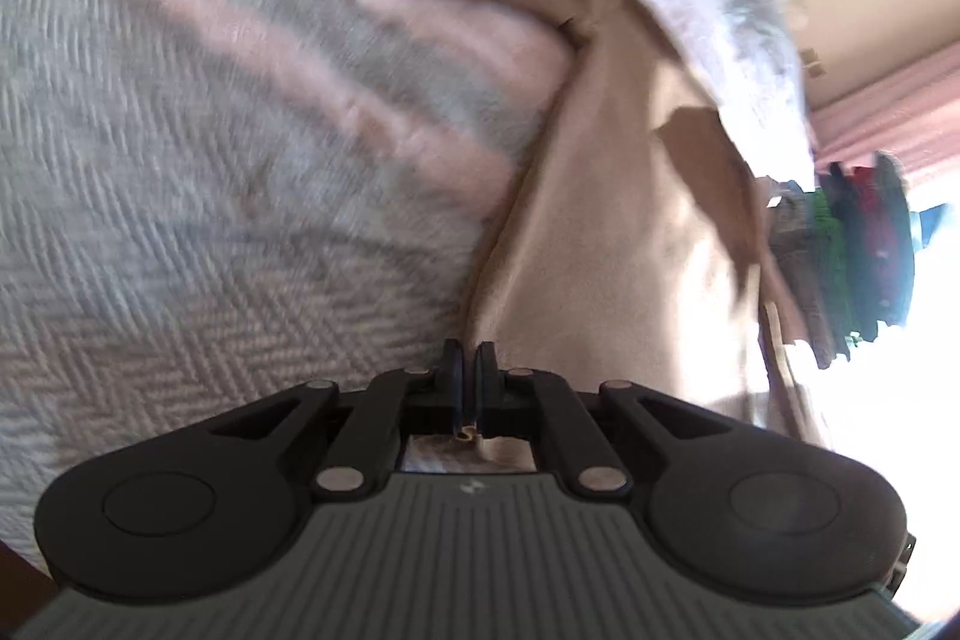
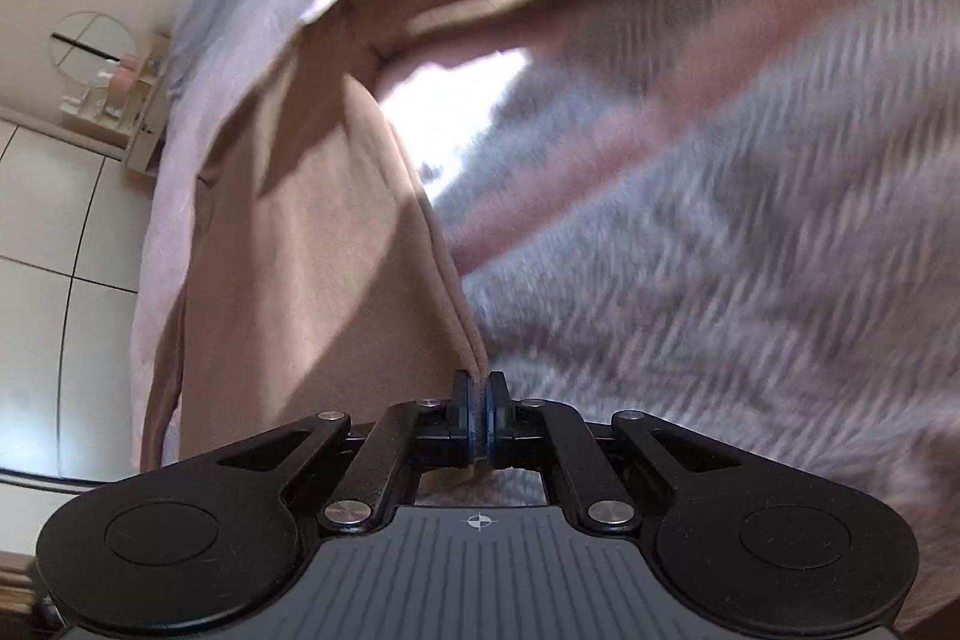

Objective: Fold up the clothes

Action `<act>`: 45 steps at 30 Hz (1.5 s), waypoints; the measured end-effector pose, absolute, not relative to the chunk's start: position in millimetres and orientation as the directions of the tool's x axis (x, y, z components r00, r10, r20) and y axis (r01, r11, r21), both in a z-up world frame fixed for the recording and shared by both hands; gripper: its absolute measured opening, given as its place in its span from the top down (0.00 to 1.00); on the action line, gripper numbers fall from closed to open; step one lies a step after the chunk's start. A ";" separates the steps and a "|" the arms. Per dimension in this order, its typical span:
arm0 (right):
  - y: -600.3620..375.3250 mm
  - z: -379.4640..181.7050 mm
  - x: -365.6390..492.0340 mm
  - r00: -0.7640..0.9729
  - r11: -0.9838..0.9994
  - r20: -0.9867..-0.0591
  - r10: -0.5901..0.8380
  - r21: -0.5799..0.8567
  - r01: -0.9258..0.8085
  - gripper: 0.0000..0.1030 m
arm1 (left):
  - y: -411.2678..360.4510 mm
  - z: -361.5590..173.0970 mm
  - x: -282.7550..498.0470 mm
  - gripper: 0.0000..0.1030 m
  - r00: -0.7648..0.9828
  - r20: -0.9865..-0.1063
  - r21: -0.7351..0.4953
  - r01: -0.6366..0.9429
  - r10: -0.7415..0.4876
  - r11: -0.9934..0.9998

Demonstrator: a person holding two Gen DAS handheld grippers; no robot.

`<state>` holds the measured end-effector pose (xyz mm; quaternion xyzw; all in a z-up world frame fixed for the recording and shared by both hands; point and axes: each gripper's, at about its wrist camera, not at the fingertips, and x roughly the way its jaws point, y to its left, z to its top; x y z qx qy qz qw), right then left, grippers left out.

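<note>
Holding a beige garment [image 1: 624,232] by its edge over a herringbone bedspread [image 1: 180,196], fold barely begun by the look of it.

Left wrist view: left gripper [image 1: 468,364] clenched on the cloth, which runs from bottom centre to upper right. Right wrist view: right gripper [image 2: 479,394] pinches a doubled edge; garment [image 2: 312,232] stretches up the frame's left, long axis near vertical.

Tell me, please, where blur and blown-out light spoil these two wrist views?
Left wrist view: the blanket smears with motion and the right edge burns white, while the left gripper stays sharp. Right wrist view: the blanket streaks, and a sunlit patch above the tan garment is overexposed.
</note>
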<state>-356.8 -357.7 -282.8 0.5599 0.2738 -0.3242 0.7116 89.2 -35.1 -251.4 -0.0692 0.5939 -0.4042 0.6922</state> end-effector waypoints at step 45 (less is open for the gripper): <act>-448.1 -269.1 -421.6 0.199 -0.351 -0.821 -0.534 0.430 0.832 0.18 | 11.2 -265.0 323.3 1.00 0.553 -0.659 -0.588 0.046 -0.511 0.808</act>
